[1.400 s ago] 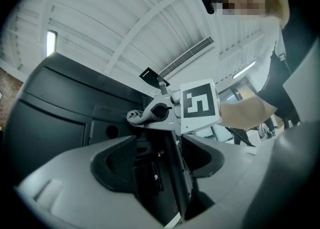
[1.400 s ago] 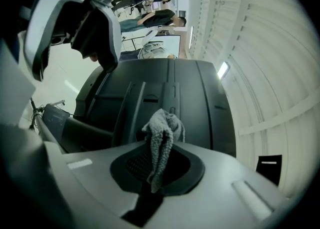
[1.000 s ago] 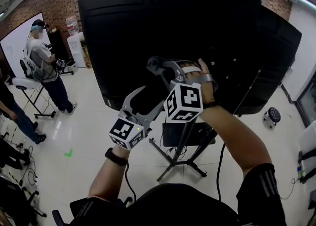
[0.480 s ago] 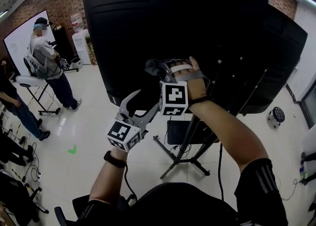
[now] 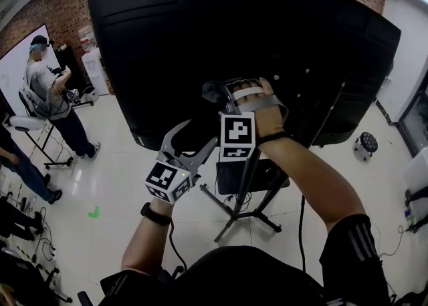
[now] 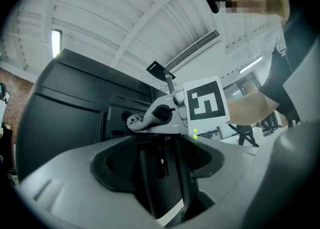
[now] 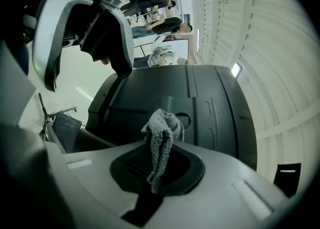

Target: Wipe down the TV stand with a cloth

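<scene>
The black back panel of the TV [image 5: 200, 44] fills the upper part of the head view. Its lower edge hangs over the pale floor [image 5: 114, 164]. Under that edge is the TV stand [image 5: 242, 198]: a dark upright post with splayed legs on the floor and a dark box-like part just below the panel. At the left edge of the room other people stand, well apart from the stand.

The right claw [image 7: 157, 178] is raised against the panel near its lower middle and pinches a grey cloth [image 7: 162, 138], which sticks out past the tip in a bunched fold. The cloth seems to be at or just off the panel surface; I cannot tell if it touches.

The left claw [image 6: 162, 163] is lower and to the left, pointing up at the panel's lower edge. Its jaws look pressed together with nothing between them.

The coming move turns on where the stand lies from the cloth. The post and legs are below the right claw and nearer the person, and the post's long axis runs up and down. I judge the right hand is the one placed to bring the cloth down along it. The wiping of the stand itself looks not yet begun.
</scene>
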### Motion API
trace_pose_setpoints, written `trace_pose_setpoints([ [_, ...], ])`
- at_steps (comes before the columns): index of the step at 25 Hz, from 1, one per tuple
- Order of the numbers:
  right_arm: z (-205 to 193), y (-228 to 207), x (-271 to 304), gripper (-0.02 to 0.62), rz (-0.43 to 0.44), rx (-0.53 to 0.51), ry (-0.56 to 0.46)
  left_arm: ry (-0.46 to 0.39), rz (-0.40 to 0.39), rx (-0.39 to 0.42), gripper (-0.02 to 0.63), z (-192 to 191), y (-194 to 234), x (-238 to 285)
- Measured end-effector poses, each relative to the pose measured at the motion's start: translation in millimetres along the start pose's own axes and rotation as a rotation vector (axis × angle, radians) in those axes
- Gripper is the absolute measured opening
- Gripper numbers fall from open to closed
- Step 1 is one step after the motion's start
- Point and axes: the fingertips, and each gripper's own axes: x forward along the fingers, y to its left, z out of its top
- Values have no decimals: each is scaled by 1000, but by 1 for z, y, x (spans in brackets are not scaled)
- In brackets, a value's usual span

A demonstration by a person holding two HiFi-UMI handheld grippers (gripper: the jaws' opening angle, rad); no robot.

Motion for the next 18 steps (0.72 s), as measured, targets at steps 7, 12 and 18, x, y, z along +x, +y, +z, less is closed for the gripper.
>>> trace_pose_setpoints([
  [7, -29, 4, -7, 21, 5, -43, 93, -7, -35, -2, 307, -2, -11, 16],
  [12, -39, 8, -11, 21, 3, -69, 123, -4, -47, -9, 307, -2, -17, 19],
  [18, -26, -1, -26, 21, -42, 30, -8, -9, -32, -5, 307, -1, -15, 20],
])
